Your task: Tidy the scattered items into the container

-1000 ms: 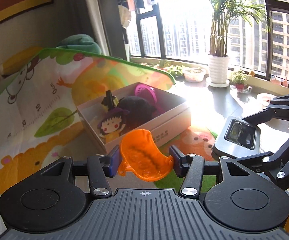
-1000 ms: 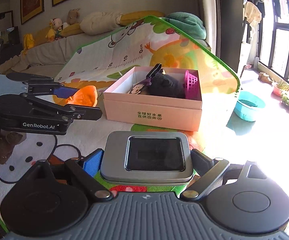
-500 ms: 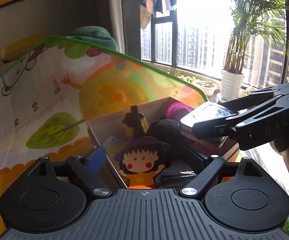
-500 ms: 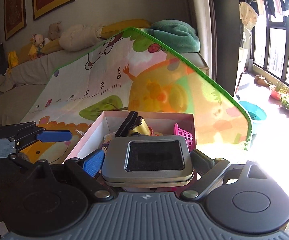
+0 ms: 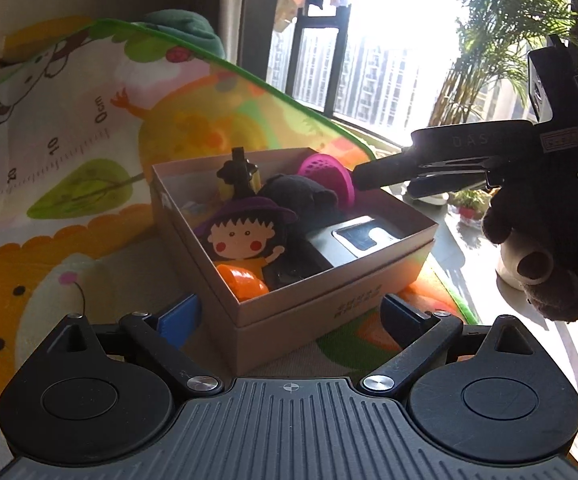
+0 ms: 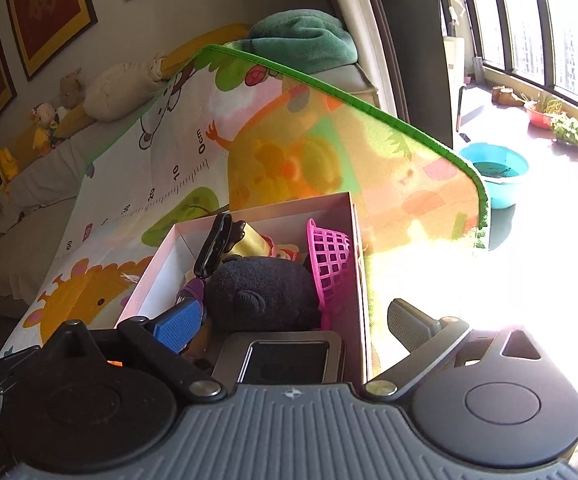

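Room: sunlit, with tall windows, a potted palm (image 5: 501, 40) beyond the glass, framed pictures (image 6: 45, 12) hanging over a sofa heaped with soft toys.
Surface: colourful play mat (image 5: 101, 128) lying under the box, its far part standing up against the sofa, green edge showing.
Container: pink cardboard box (image 5: 329, 296) sitting on the mat, open at the top, partly filled.
Orange piece: orange plastic scoop (image 5: 243, 280) lying inside the box at the near corner, free of any finger.
Tin: grey metal tin (image 5: 349, 242) with a window in its lid, resting inside the box against the right-hand wall, beside the black plush (image 5: 301, 204).
Other contents: cartoon girl figure in a purple hat (image 5: 245, 232), pink mesh basket (image 5: 329, 172) and a black clip (image 6: 217, 248) sitting further back in the box.
Left gripper (image 5: 293, 318): jaws having just been opening, now standing wide on either side of the box's near corner, pressing on nothing.
Right gripper (image 6: 295, 322): jaws having just been opening, now spread wide, blue pad inside the box, other finger outside its right wall, tin lying loose below and between them.
Right gripper seen from the left: black fingers reaching over the far right rim of the box, a brown plush bear (image 5: 545, 256) dangling beneath that unit.
Floor by the window: blue basin (image 6: 497, 168) sitting beyond the mat's edge.
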The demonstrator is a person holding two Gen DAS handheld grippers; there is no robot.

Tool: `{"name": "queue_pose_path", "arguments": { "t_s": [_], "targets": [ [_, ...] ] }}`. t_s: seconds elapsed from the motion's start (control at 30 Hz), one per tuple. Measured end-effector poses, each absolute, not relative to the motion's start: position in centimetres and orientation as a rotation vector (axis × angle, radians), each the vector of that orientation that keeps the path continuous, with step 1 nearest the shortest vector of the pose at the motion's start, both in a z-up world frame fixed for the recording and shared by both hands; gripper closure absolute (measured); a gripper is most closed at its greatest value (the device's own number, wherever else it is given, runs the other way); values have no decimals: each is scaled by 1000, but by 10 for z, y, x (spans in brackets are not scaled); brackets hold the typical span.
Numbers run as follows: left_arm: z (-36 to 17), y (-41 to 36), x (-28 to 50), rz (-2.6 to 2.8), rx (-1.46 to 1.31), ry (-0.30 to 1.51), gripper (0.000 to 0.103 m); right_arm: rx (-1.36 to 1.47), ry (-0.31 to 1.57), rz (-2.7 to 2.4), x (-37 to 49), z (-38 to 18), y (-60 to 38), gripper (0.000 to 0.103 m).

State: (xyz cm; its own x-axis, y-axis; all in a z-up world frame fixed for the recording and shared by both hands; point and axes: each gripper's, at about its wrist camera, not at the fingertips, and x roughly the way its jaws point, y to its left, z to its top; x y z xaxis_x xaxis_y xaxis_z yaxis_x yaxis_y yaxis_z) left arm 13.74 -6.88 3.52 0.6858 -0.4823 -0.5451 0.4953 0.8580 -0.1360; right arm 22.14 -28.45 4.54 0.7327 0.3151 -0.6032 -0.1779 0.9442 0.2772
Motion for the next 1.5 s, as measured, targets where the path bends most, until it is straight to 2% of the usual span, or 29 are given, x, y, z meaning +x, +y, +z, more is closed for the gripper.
{"name": "queue_pose_path", "arguments": {
  "t_s": [0.23,0.43,0.7,0.87,1.03,1.23,1.37,1.5],
  "targets": [
    [32,-55,140,-599,-33,606,3,228,769,256,233,39,-262,0],
    [35,-7,135,-539,-44,582,3,252,818,315,237,40,-223,0],
    [36,50,132,-437,-31,573,2,217,786,377,240,37,-144,0],
    [35,55,127,-433,-47,570,2,185,759,342,236,34,-130,0],
    [28,54,114,-394,-123,628,0,226,719,277,199,39,-151,0],
    [6,49,83,-187,-120,742,0,90,736,257,130,14,-155,0],
    [-1,41,60,-110,-86,700,0,-33,747,252,93,-13,-145,0],
    [-3,26,54,-28,-39,691,0,-61,754,231,92,-20,-146,0]
  ]
}}
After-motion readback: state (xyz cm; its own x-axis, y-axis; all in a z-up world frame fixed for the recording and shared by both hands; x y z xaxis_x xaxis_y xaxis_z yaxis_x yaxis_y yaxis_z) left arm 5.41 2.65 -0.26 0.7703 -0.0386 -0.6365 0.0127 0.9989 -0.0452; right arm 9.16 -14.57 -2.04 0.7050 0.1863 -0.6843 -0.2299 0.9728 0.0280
